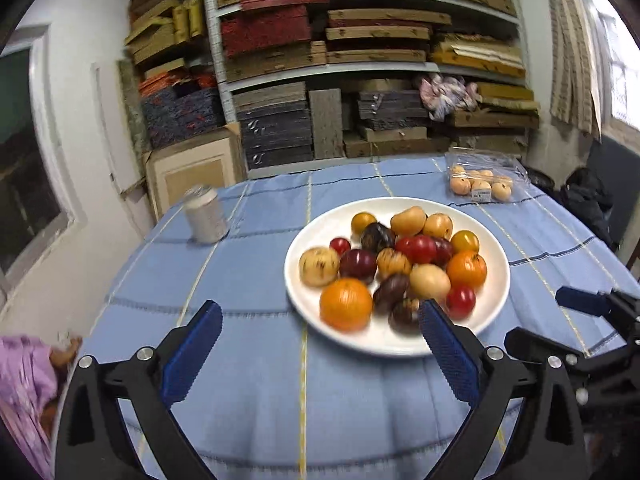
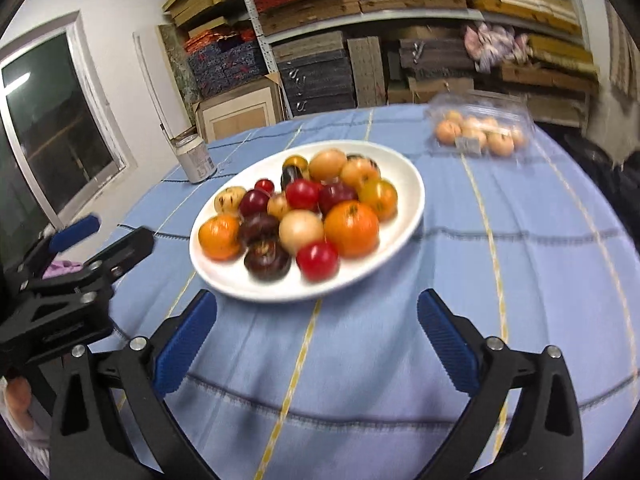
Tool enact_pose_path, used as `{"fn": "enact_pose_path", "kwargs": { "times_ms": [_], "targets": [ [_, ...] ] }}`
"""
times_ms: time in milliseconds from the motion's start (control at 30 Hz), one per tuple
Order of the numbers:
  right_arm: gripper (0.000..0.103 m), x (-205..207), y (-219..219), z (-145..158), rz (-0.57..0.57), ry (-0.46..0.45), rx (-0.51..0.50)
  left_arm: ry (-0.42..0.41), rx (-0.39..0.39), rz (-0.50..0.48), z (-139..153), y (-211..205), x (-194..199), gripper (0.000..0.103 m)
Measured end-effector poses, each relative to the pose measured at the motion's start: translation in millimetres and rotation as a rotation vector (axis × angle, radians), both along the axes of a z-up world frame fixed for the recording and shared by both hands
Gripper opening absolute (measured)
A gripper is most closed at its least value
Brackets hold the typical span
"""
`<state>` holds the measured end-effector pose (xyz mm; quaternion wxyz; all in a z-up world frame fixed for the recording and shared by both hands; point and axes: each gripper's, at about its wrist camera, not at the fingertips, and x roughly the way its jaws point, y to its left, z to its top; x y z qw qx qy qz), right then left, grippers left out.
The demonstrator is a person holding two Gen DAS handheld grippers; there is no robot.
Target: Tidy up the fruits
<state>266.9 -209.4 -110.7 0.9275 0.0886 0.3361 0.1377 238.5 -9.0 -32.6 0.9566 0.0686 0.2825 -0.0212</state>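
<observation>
Both claws wide and empty before the fruit plate

Centrally on the blue checked counter (image 1: 248, 272) sits a white plate (image 1: 298, 292) heaped with fruits (image 1: 400, 264): oranges, red and dark plums, pale yellow ones. Left claw (image 1: 320, 322) stands fully spread, gripping nothing, its right pad overlapping the plate's near rim in view. Right claw (image 2: 318, 316) is equally spread and empty, just short of the plate (image 2: 408, 204). A metal can (image 1: 205, 214) stands left of the plate; a clear clamshell of pale fruit (image 1: 482, 184) lies behind right. Stacked boxes fill the shelves (image 1: 360, 68) beyond
</observation>
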Motion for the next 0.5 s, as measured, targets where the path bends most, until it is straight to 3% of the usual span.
{"fn": "enact_pose_path", "kwargs": {
  "times_ms": [100,167,300,400,500],
  "targets": [
    [0.099,-1,-2,-20,-0.001,0.127,0.005,-0.01,-0.034,0.059,-6,8,-17,0.099],
    [0.099,-7,0,-29,0.013,0.135,0.026,-0.003,-0.077,0.079,-9,14,-25,0.099],
    [0.099,-21,18,-27,0.033,0.092,-0.106,0.004,-0.127,0.084,-10,21,-30,0.099],
    [0.099,-24,21,-24,0.032,0.068,-0.123,-0.011,-0.046,0.077,-8,13,-32,0.099],
    [0.099,-19,14,-25,0.018,0.087,-0.103,0.014,-0.012,0.059,-10,6,-31,0.099]
  ]
}}
